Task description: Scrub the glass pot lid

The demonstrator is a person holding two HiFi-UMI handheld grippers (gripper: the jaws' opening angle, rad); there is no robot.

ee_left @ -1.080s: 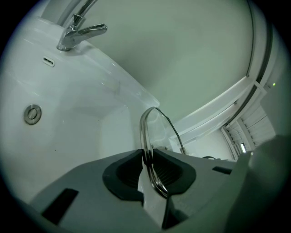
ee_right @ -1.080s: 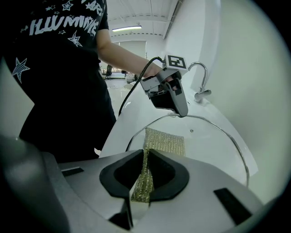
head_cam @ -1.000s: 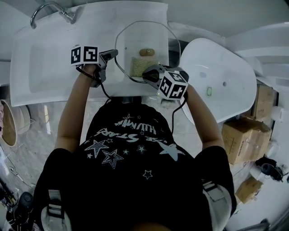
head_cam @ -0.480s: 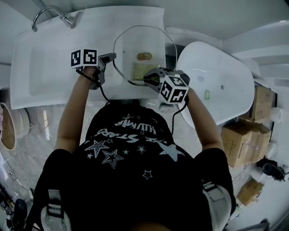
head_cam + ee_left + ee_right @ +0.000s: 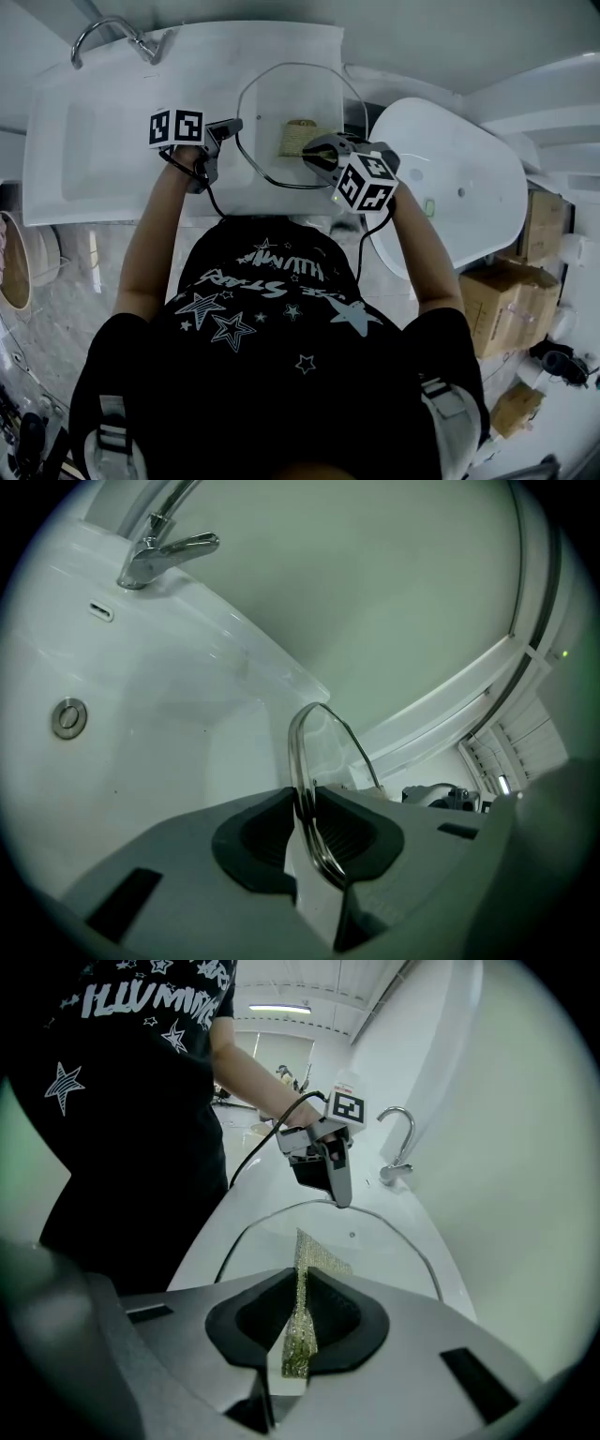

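A clear glass pot lid (image 5: pixel 295 122) with a metal rim is held flat over the right end of the white sink (image 5: pixel 103 141). My left gripper (image 5: pixel 228 126) is shut on the lid's left rim (image 5: pixel 309 789); the rim runs edge-on between the pads. My right gripper (image 5: pixel 311 150) is shut on a thin yellow-green scrub pad (image 5: pixel 302 1321), whose far end lies on the lid (image 5: pixel 375 1251) near its middle. In the head view the pad (image 5: pixel 298 138) covers the lid's knob. The left gripper (image 5: pixel 330 1162) shows at the lid's far rim in the right gripper view.
A chrome tap (image 5: pixel 108 33) stands at the sink's far left corner, and the drain (image 5: pixel 67 716) lies in the basin. A white bathtub (image 5: pixel 459 178) sits to the right. Cardboard boxes (image 5: pixel 506 300) are stacked on the floor at the right.
The scrub pad and my right gripper have slid away from me across the lid, over the knob. The lid and left gripper have stayed almost where they were.
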